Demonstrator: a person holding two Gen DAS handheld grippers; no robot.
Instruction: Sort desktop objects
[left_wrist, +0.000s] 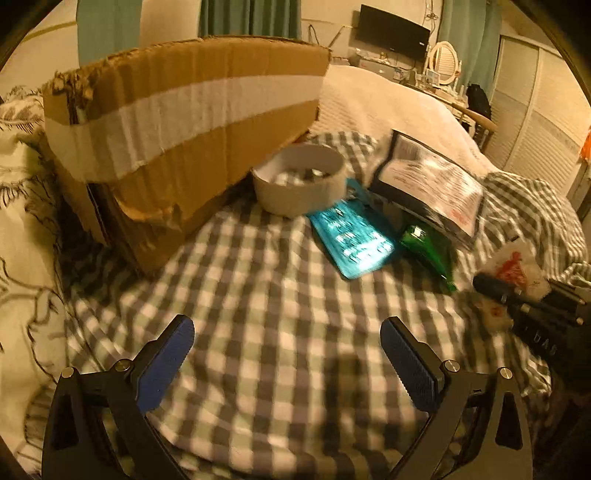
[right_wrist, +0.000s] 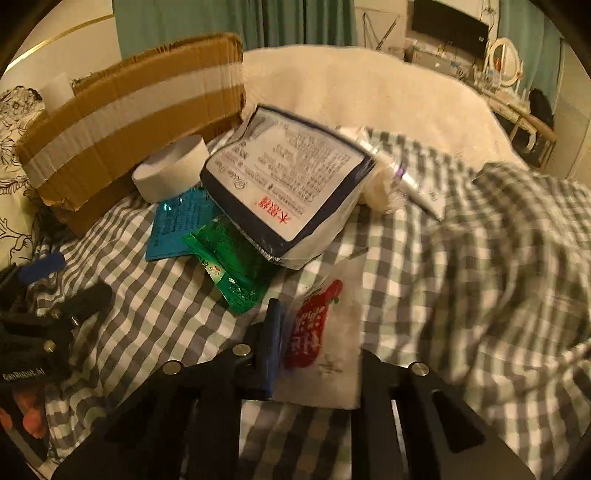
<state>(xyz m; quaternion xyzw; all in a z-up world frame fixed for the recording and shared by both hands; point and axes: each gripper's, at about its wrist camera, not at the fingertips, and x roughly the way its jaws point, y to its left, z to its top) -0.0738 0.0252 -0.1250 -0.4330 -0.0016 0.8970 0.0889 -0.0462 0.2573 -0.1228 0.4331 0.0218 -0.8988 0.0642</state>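
Note:
My right gripper (right_wrist: 284, 332) is shut on a white sachet with red print (right_wrist: 325, 332), pinching its left edge low over the checked cloth (right_wrist: 461, 295); the sachet hides the right finger. In the left wrist view the same sachet (left_wrist: 513, 269) shows at the right edge by the right gripper's black body (left_wrist: 524, 306). My left gripper (left_wrist: 288, 326) hovers open over bare cloth with nothing between its blue pads (left_wrist: 166, 362). Beyond lie a blue packet (left_wrist: 351, 240), a green packet (left_wrist: 428, 251), a white tape roll (left_wrist: 299, 184) and a large white and navy pack (left_wrist: 428, 188).
A torn cardboard box (left_wrist: 184, 122) with a white tape band stands at the back left, touching the tape roll. A small tube (right_wrist: 417, 184) lies right of the large pack. A white blanket (right_wrist: 351, 85) is bunched behind. Fingers of a hand (right_wrist: 29, 417) show bottom left.

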